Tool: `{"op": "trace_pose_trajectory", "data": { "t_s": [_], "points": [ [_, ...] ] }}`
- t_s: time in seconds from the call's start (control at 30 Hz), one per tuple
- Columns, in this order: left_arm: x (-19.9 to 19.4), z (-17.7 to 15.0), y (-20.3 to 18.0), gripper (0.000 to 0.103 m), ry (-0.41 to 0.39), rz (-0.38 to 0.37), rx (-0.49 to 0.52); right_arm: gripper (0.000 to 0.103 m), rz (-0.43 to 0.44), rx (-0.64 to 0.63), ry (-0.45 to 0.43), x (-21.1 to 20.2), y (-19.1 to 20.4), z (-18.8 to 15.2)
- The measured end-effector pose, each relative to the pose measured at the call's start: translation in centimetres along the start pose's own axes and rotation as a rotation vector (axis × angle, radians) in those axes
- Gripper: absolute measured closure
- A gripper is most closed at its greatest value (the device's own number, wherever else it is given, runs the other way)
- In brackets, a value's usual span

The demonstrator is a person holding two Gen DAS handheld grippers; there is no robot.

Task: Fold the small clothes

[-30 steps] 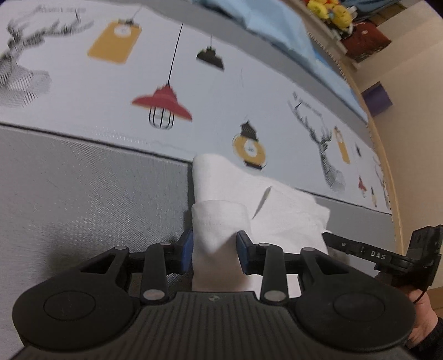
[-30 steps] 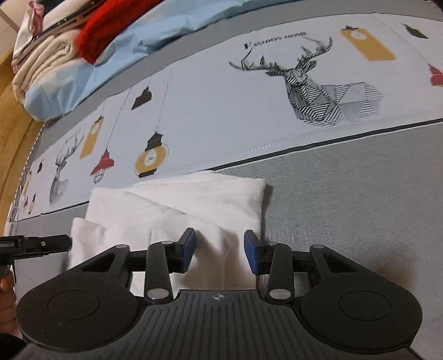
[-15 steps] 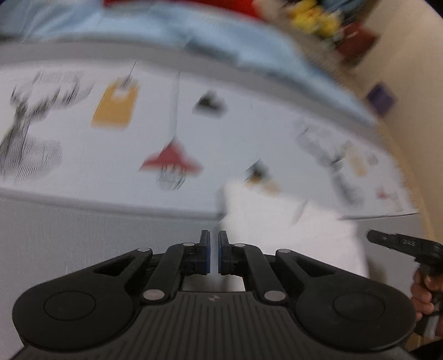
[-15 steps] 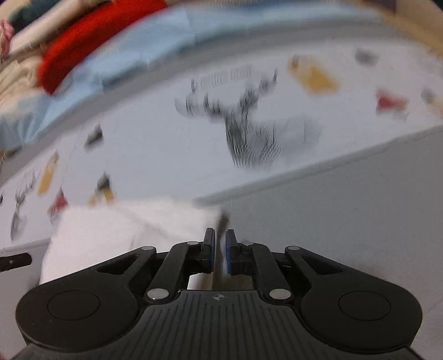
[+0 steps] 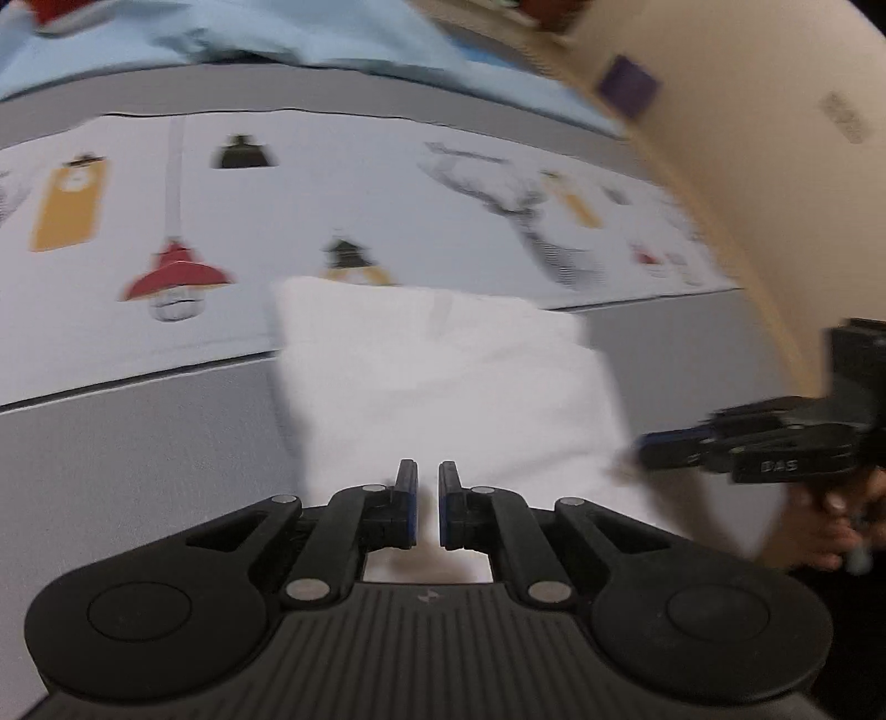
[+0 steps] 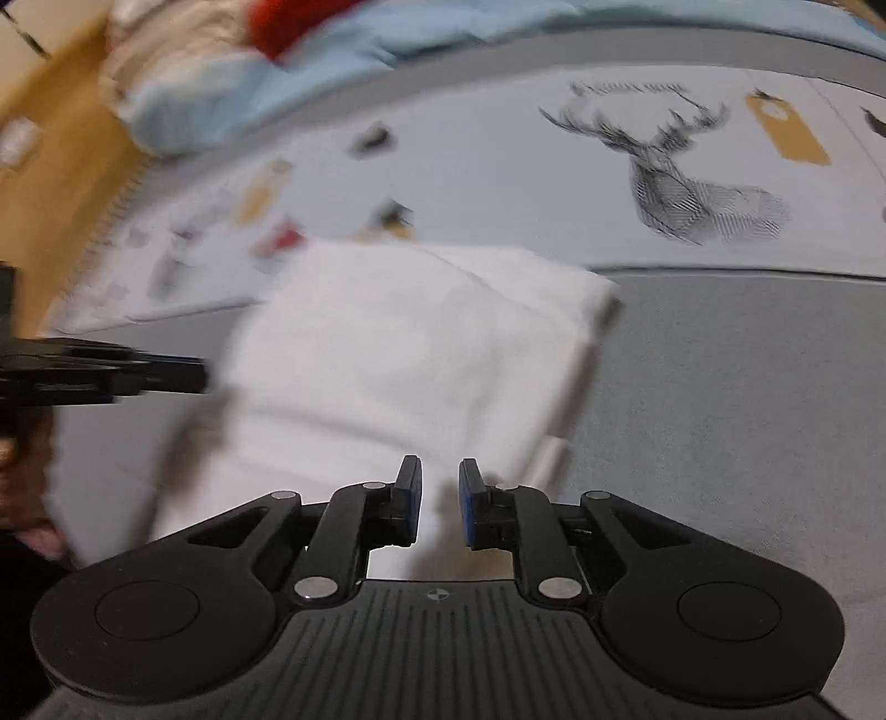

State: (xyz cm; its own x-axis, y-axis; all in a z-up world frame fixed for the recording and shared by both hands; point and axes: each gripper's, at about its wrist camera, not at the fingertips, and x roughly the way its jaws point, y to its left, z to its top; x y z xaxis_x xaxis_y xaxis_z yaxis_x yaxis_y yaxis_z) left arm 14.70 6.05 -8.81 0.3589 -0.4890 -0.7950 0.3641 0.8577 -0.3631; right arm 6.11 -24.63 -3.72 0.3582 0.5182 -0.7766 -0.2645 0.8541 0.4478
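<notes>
A small white garment [image 5: 443,376] lies folded on the bed, across the grey band and the printed band of the sheet; it also shows in the right wrist view [image 6: 398,360]. My left gripper [image 5: 427,501] hovers at its near left edge, jaws a narrow gap apart, nothing between them. My right gripper [image 6: 440,504] is at its near right edge, jaws slightly apart, with cloth behind the gap. The right gripper shows at the right of the left wrist view [image 5: 664,443], and the left gripper at the left of the right wrist view [image 6: 188,376]. Both views are blurred.
The sheet [image 5: 166,232] carries lamp and deer prints above a grey band [image 5: 138,443]. A light blue blanket [image 6: 387,39] and a red item [image 6: 282,22] lie at the back. A beige wall [image 5: 747,138] and a wooden bed edge [image 6: 50,122] border the bed.
Both grippers held folds of the garment open-jawed a second ago, then closed and swung. The garment now lies folded flatter, and both jaws have parted slightly.
</notes>
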Motion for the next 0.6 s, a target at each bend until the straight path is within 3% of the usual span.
{"op": "trace_pose_trajectory", "data": {
  "t_s": [0.07, 0.13, 0.2, 0.27, 0.33, 0.4, 0.43, 0.5, 0.6],
  "points": [
    [1.6, -0.9, -0.6, 0.096, 0.134, -0.03, 0.048, 0.082, 0.079, -0.044, 0.098, 0.7, -0.1, -0.6],
    [3.8, -3.3, -1.7, 0.096, 0.296, 0.014, 0.189, 0.081, 0.017, -0.188, 0.232, 2.3, 0.7, -2.5],
    [3.1, -3.6, -2.6, 0.095, 0.289, 0.007, 0.301, 0.082, -0.003, -0.268, 0.257, 2.1, 1.0, -3.1],
    [2.1, -3.0, -1.7, 0.094, 0.296, -0.03, 0.26, 0.082, 0.01, -0.241, 0.276, 1.1, 0.4, -2.9],
    [1.0, -2.4, -0.7, 0.085, 0.238, -0.016, 0.232, 0.073, -0.024, -0.256, 0.266, 0.4, -0.4, -2.8],
    [0.4, -0.6, 1.0, 0.046, 0.14, 0.025, 0.104, 0.046, -0.043, -0.164, 0.201, 0.2, -1.9, -1.7],
    [0.2, 0.3, 2.0, 0.04, 0.088, 0.042, 0.018, 0.04, -0.06, -0.097, 0.153, 0.3, -2.6, -1.0],
    [0.7, 1.5, 3.8, 0.035, 0.037, 0.046, -0.135, 0.03, -0.077, 0.044, 0.069, 0.7, -3.9, 0.1],
    [3.0, 1.7, 4.5, 0.035, 0.074, 0.038, -0.258, 0.03, -0.065, 0.208, 0.056, 2.7, -5.7, 0.8]
  ]
}}
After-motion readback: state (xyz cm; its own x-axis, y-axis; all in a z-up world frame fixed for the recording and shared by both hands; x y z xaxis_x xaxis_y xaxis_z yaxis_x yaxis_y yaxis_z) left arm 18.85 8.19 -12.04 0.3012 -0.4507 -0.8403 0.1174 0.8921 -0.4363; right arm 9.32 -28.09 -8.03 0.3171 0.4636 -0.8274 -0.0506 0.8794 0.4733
